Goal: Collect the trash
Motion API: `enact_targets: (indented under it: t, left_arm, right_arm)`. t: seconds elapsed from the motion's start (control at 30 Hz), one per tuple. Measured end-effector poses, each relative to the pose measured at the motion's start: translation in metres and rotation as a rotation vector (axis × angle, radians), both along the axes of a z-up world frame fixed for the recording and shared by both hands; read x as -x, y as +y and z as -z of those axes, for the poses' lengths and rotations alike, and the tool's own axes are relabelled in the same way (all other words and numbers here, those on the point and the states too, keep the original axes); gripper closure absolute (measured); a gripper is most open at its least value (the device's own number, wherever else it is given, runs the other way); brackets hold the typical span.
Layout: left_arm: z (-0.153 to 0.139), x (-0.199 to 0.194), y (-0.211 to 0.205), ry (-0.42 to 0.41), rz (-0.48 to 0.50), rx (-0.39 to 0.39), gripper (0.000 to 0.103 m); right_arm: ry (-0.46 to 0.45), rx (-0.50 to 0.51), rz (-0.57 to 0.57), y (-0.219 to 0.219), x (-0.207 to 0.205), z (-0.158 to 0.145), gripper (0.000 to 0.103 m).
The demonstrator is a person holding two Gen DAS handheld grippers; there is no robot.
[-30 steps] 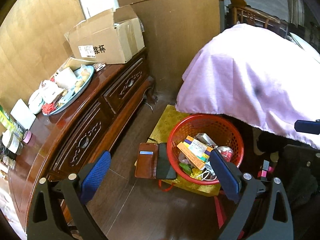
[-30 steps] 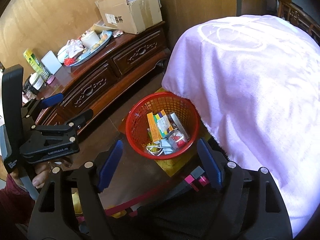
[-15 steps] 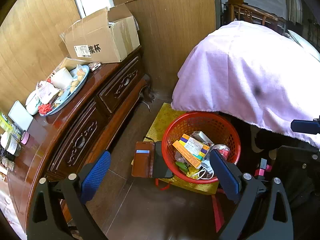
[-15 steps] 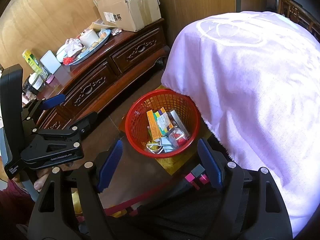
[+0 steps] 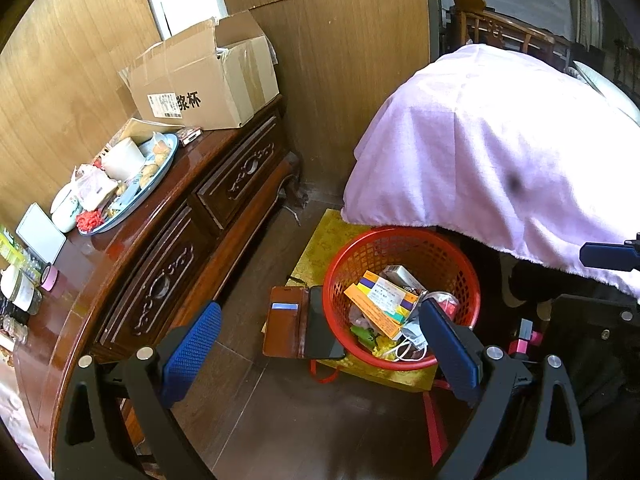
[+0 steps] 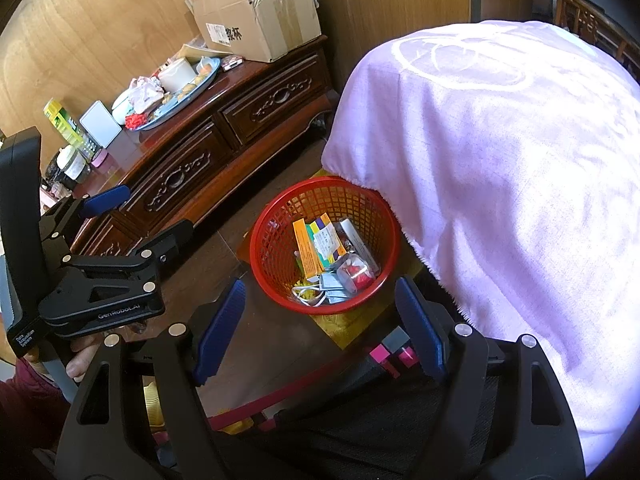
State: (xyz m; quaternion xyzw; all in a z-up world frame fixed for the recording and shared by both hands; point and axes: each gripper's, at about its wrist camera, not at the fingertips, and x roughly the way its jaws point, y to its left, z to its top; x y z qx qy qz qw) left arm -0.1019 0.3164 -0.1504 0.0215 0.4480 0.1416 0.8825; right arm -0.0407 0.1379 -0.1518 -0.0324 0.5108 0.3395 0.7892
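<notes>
The dark wooden floor [image 5: 256, 408] carries a yellow mat [image 5: 326, 240], and the red basket [image 5: 400, 236] stands on that mat. Just left of the basket lies an open brown phone case [image 5: 285, 322]. Further left stands a carved 2-drawer sideboard [image 5: 168, 280].

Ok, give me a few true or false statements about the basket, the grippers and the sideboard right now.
1. The red basket already holds trash. True.
2. The right gripper is clamped on a box. False: its jaws stand open and empty.
3. A cardboard box sits on the wooden sideboard. True.
4. The phone in its brown wallet case lies inside the basket. False: it lies outside, against the basket's rim.
5. The left gripper is shut. False: it is open, holding nothing.
</notes>
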Motion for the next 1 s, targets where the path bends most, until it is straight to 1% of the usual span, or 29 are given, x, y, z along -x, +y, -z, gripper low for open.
enact_targets:
  t: [1.0]
  left_arm:
    - [0.0030,-0.0018,0.0012,0.017,-0.002,0.008,0.006]
  right_arm:
    - [0.002,0.000,0.000,0.0002,-0.0003,-0.0002,0.028]
